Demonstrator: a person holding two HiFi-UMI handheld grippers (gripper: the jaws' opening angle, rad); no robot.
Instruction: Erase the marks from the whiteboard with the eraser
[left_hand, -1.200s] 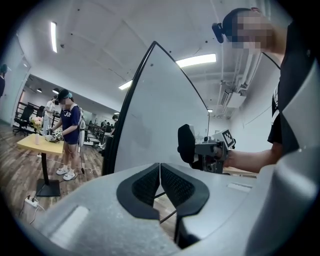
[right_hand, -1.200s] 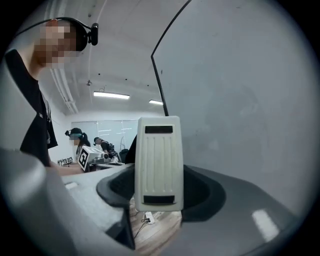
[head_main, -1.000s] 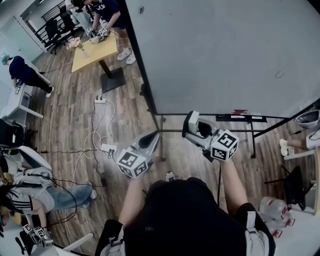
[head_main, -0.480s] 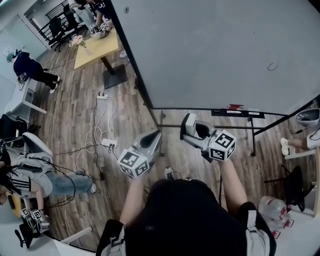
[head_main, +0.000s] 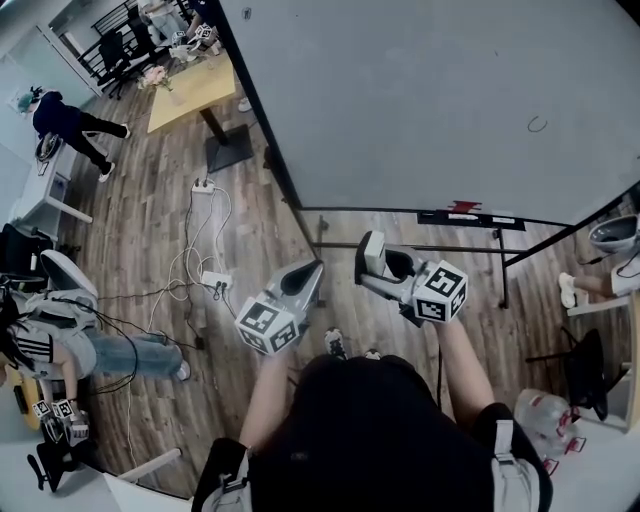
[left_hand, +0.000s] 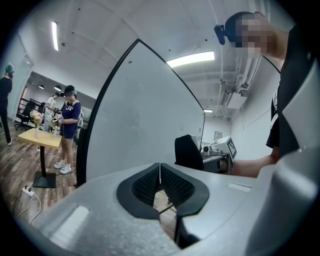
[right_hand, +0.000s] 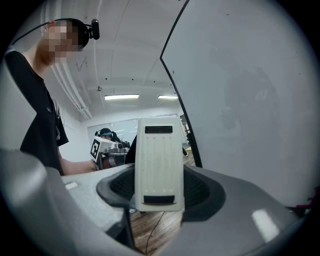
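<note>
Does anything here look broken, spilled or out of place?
Nothing looks broken or spilled. The one untidy spot: loose cables and power strips sprawl over the wooden floor left of the whiteboard.

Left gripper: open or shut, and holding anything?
The left gripper is shut and empty: its black pads meet along a thin seam, nothing between them.

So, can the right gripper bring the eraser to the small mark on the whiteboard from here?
Probably yes. The right gripper is shut on the eraser, and nothing stands between it and the mark on the whiteboard.
</note>
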